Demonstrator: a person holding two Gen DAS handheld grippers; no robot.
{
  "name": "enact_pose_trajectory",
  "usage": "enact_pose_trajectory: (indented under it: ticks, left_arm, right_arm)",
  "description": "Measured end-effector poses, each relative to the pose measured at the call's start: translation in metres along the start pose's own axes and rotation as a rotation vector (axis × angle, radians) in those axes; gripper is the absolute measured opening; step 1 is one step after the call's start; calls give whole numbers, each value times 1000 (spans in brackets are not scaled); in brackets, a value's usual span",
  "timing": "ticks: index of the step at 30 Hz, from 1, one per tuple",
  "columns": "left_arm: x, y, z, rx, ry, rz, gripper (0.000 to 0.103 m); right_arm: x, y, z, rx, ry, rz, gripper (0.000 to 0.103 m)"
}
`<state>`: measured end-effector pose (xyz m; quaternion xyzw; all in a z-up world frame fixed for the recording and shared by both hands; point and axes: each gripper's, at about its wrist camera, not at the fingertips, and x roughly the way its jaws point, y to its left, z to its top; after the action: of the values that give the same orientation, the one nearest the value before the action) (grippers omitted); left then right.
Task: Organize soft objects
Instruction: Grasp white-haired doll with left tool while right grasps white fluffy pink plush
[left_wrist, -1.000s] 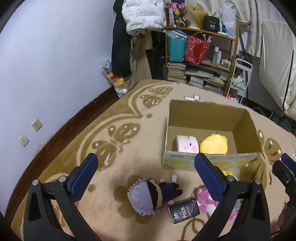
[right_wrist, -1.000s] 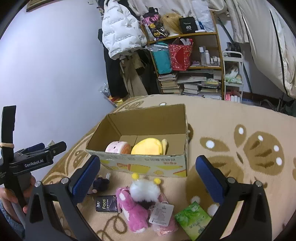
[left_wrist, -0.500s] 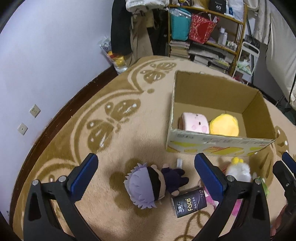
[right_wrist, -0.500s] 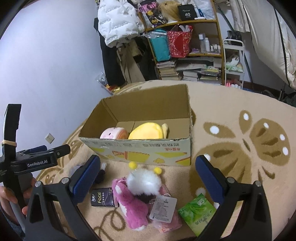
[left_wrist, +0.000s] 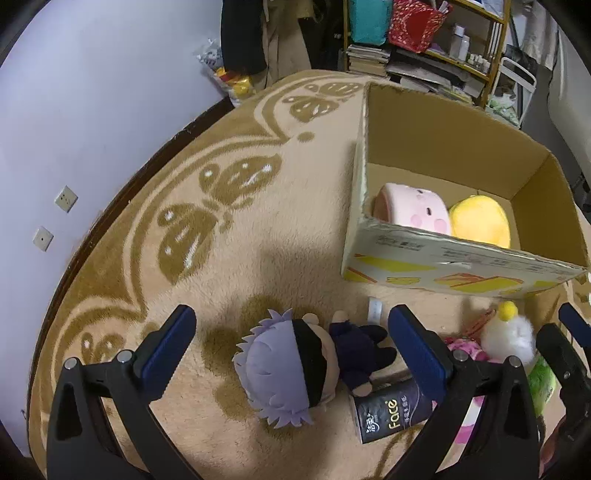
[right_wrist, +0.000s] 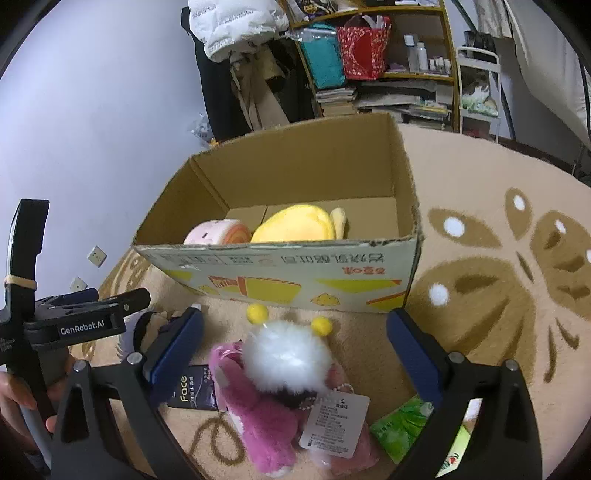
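Note:
A cardboard box (left_wrist: 461, 262) (right_wrist: 280, 273) stands on the rug and holds a pink plush (left_wrist: 413, 210) and a yellow plush (left_wrist: 480, 221). In front of it lie a purple-haired doll (left_wrist: 288, 369), a black tissue pack (left_wrist: 391, 410) (right_wrist: 192, 391), a pink and white fluffy plush (right_wrist: 280, 376) (left_wrist: 506, 332) with a paper tag (right_wrist: 334, 421), and a green pack (right_wrist: 402, 428). My left gripper (left_wrist: 291, 339) is open just above the doll. My right gripper (right_wrist: 295, 339) is open over the fluffy plush.
A beige rug with brown butterfly patterns (left_wrist: 207, 206) covers the floor. A cluttered shelf (right_wrist: 388, 66) with bags and books and hanging coats (right_wrist: 229, 74) stand behind the box. The purple wall (left_wrist: 92, 92) with sockets runs along the left.
Both grippers have moved down and forward toward the floor. The left one now frames the doll; the right one now frames the fluffy plush. Both stay open.

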<state>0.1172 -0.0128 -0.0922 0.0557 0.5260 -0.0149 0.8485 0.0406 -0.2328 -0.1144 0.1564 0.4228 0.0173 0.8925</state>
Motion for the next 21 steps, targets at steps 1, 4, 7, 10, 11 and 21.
enact_pose_trajectory:
  ticks: [1, 4, 7, 10, 11, 21]
  left_arm:
    - [3, 0, 0, -5, 8, 1, 103]
    - [11, 1, 0, -13, 26, 10, 103]
    - [16, 2, 1, -20, 39, 26, 103]
    - [23, 4, 1, -31, 64, 29, 103]
    - [27, 5, 0, -33, 74, 30, 103]
    - [52, 3, -14, -22, 157, 27, 103]
  right_arm:
    - [2, 0, 0, -2, 5, -1, 103]
    - [9, 0, 1, -3, 16, -2, 103]
    - [15, -1, 0, 3, 31, -2, 103]
    - [19, -1, -1, 3, 42, -4, 103]
    - [21, -1, -1, 3, 46, -3, 102]
    - [34, -1, -4, -5, 84, -9, 99]
